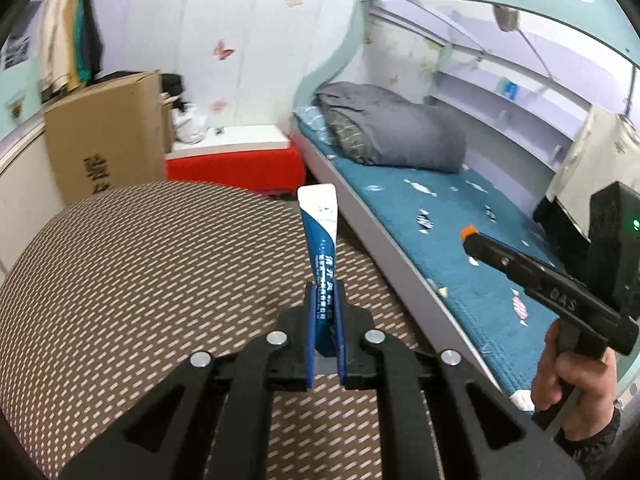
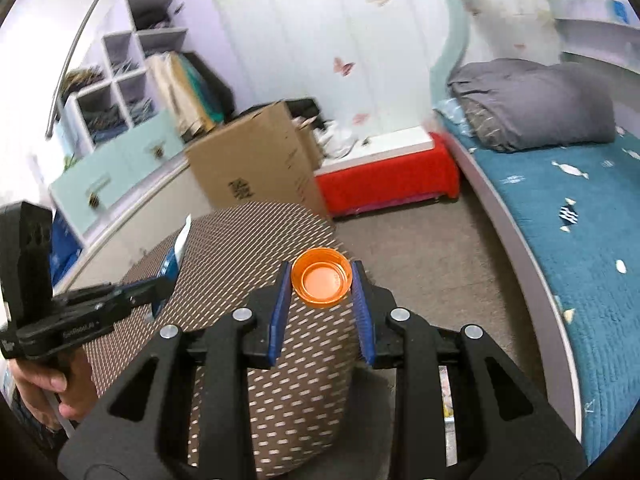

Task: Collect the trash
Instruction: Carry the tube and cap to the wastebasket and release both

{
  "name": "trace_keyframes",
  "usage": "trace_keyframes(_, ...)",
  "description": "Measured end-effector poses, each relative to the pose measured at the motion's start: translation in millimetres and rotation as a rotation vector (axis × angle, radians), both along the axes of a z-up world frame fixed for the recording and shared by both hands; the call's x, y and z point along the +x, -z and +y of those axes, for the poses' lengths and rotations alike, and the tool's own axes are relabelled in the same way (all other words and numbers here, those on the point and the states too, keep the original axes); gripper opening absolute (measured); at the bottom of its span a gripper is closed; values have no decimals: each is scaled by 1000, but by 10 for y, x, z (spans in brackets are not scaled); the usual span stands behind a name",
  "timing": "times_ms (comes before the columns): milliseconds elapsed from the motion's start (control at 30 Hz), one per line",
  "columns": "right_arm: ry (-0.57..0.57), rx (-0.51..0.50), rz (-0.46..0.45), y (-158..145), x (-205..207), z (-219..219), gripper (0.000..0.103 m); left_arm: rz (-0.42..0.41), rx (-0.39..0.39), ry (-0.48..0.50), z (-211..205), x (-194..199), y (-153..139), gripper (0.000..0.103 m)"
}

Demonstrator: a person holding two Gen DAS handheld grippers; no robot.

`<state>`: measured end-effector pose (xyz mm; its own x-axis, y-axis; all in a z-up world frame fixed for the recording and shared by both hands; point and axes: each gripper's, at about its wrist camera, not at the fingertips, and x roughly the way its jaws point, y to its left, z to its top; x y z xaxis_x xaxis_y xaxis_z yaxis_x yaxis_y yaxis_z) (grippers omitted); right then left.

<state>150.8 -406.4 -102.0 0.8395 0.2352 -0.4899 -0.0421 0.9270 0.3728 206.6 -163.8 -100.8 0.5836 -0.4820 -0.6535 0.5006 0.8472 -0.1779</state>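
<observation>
left gripper (image 1: 323,300) clamped on blue-white tube (image 1: 321,232), probably toothpaste, right gripper (image 2: 320,280) pinching orange bottle cap (image 2: 321,283), above patterned table (image 1: 140,280)

Even, bright indoor light; fisheye-bent edges with dark corners; background motion-blurred.

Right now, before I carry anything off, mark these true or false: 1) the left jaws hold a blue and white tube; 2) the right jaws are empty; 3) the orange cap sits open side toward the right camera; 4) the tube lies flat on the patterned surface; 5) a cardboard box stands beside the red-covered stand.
1) True: the left gripper is shut on the tube.
2) False: the right gripper is shut on the orange cap.
3) True: its hollow inside faces the right camera.
4) False: the tube sticks up from the jaws, above the patterned surface.
5) True: the cardboard box stands left of the red-covered stand.
</observation>
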Motion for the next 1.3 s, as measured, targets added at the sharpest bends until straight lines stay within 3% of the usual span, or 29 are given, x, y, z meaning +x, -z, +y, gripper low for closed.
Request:
trace_keyframes(233, 139, 139, 88, 248, 185, -788, 29, 55, 40, 150, -942, 255, 98, 8)
trace_keyframes(467, 200, 220, 183, 647, 423, -1154, 29, 210, 122, 235, -1735, 622, 627, 8)
trace_keyframes(767, 233, 274, 298, 1162, 719, -1367, 30, 323, 255, 257, -2171, 964, 1224, 8)
trace_keyframes(933, 248, 321, 363, 1469, 841, -1472, 30, 413, 309, 305, -2288, 1111, 1394, 10)
trace_keyframes(967, 249, 334, 374, 1532, 856, -1490, 30, 414, 332, 314, -2328, 1118, 1411, 17)
trace_keyframes(1000, 247, 354, 393, 1616, 879, -1508, 33, 414, 346, 316, -2337, 1123, 1425, 35)
trace_keyframes(1033, 249, 365, 401, 1659, 887, -1519, 52, 414, 356, 312, -2357, 1136, 1428, 49)
trace_keyframes(1067, 265, 384, 412, 1731, 879, -1545, 63, 411, 361, 296, -2351, 1154, 1415, 69)
trace_keyframes(1100, 279, 393, 419, 1765, 863, -1569, 73, 402, 349, 300, -2370, 1153, 1382, 76)
trace_keyframes(1167, 303, 427, 441, 1858, 799, -1607, 75, 357, 368, 303, -2401, 1107, 1326, 82)
trace_keyframes(1233, 333, 437, 452, 1886, 701, -1637, 92, 307, 389, 302, -2404, 1042, 1269, 86)
trace_keyframes(1300, 349, 433, 454, 1868, 620, -1640, 96, 243, 380, 294, -2363, 960, 1168, 90)
